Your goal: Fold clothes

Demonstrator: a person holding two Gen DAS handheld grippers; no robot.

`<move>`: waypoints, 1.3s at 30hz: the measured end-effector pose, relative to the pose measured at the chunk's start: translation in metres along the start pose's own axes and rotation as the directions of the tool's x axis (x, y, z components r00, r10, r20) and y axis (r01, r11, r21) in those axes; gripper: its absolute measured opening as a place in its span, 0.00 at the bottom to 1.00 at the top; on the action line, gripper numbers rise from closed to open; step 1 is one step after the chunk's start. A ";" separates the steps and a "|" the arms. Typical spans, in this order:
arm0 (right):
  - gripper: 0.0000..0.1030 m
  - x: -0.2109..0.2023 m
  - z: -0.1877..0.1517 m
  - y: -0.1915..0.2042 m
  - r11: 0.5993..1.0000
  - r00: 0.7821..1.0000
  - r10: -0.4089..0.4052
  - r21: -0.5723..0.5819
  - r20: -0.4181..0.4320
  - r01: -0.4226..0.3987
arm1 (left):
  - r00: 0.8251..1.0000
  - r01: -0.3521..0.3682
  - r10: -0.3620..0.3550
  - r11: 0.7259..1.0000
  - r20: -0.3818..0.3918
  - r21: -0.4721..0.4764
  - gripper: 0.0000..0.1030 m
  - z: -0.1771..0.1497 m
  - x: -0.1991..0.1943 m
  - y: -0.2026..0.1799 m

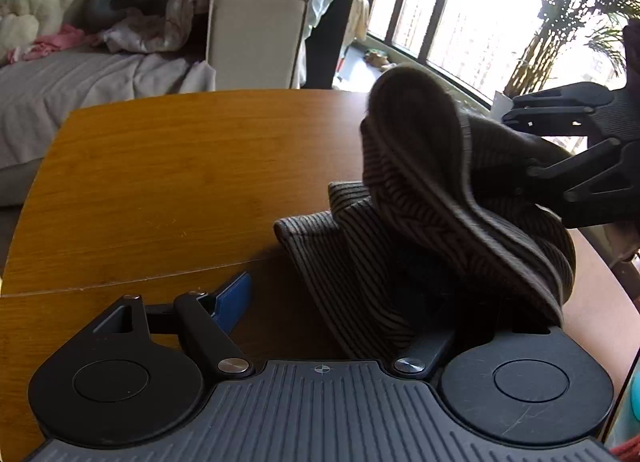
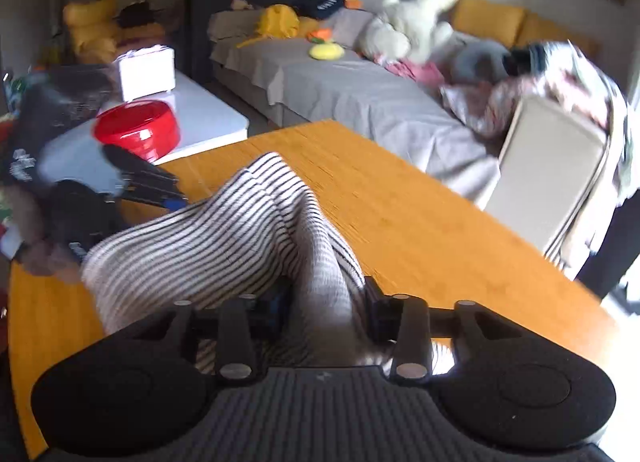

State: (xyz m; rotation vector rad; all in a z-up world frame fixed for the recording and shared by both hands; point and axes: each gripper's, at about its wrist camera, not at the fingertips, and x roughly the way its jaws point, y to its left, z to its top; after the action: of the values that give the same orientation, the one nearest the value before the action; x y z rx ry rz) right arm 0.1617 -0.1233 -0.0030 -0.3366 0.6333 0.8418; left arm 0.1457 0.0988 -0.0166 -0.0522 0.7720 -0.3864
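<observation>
Striped garment (image 1: 420, 198) bunched above wooden table (image 1: 168, 190), at 3 o'clock of left-wrist view; right gripper (image 2: 326, 302) pinching its fold between both fingers; left gripper (image 1: 340, 302) spread wide, cloth draped over its right finger, blue pad (image 1: 234, 302) bare.

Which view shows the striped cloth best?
The right wrist view: the striped cloth is well lit there, its stripes crisp, running from the right claw across the table. The left wrist view shows the same cloth backlit by the window, dark and bunched.
</observation>
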 end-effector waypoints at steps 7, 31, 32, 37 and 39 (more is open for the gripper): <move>0.61 -0.011 -0.002 -0.019 0.993 0.997 -0.058 0.110 0.058 0.051 | 0.994 0.045 -0.047 0.999 0.101 0.020 0.80 0.019 -0.034 -0.008; 0.42 -0.021 -0.028 -0.027 0.914 0.962 -0.272 0.321 0.025 0.250 | 0.997 0.062 -0.068 0.991 0.045 0.122 0.85 0.032 0.005 -0.058; 0.43 -0.017 -0.032 -0.029 0.909 0.962 -0.271 0.338 0.034 0.244 | 0.997 0.063 -0.067 0.992 0.040 0.109 0.85 0.032 0.005 -0.055; 0.46 -0.024 -0.034 -0.024 0.897 0.953 -0.301 0.351 0.043 0.268 | 0.995 0.062 -0.067 0.996 0.078 0.070 0.84 0.038 -0.010 -0.040; 0.53 -0.042 -0.038 -0.019 0.884 0.947 -0.314 0.383 0.060 0.269 | 0.989 0.042 -0.054 0.995 0.137 0.087 0.83 0.045 -0.025 -0.038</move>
State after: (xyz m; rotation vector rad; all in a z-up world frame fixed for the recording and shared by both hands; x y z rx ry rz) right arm 0.1407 -0.1796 -0.0049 -0.0325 0.5961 0.4339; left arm 0.1486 0.0685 0.0395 -0.0185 0.6169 -0.4561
